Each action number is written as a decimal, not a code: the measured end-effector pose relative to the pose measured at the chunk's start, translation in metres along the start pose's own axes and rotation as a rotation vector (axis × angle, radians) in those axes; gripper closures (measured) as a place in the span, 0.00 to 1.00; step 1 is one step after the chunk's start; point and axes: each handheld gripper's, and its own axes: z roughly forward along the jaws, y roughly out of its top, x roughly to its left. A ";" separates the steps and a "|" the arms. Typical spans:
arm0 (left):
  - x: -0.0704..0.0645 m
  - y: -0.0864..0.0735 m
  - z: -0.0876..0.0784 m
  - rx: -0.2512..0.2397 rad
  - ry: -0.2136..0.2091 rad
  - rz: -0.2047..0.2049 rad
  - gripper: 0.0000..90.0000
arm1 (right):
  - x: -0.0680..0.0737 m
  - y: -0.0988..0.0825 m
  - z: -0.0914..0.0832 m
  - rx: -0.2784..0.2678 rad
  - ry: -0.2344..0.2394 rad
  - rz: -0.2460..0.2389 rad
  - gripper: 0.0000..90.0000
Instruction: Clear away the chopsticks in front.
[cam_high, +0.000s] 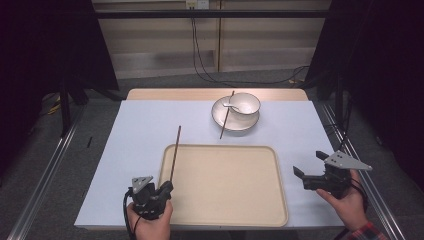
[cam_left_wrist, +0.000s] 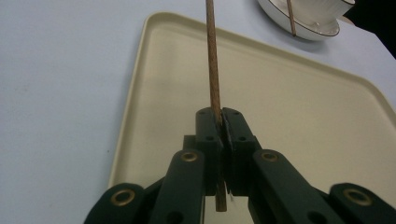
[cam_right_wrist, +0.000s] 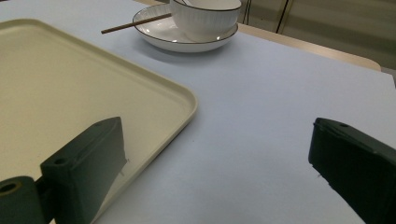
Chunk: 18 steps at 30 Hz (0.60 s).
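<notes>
One chopstick is pinched tight in the jaws of the left gripper, near the person's edge of the tabletop. The jaws grip it close to its near end, so most of the stick pokes out far ahead. It hangs over the left rim of the tray and points away from the person.

My guess is that the stick is meant to go down on the tray. With a long stick held at one end, the far tip swings a lot when the hand turns even a little. So the hand should move slowly and keep the stick low and flat. It should let go only when the stick lies on the tray floor, or the stick may roll off.

Off to the right, the right gripper waits above the tabletop, just beside the tray. Its jaws are spread wide and hold nothing.

Farther back sits a plate with a bowl on it. A spoon rests in the bowl. A second chopstick leans across the plate's left side, with its near tip past the rim. That one may be next.
</notes>
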 end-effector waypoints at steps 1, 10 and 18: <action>0.000 -0.001 -0.001 0.001 0.000 0.005 0.96 | 0.000 0.000 0.000 0.000 0.000 0.000 0.04; -0.001 -0.008 -0.011 0.026 -0.001 0.019 0.96 | 0.001 0.000 0.001 0.004 0.003 0.000 0.04; 0.001 -0.014 -0.021 0.025 0.006 0.006 0.96 | 0.002 0.000 0.001 0.006 0.001 -0.009 0.04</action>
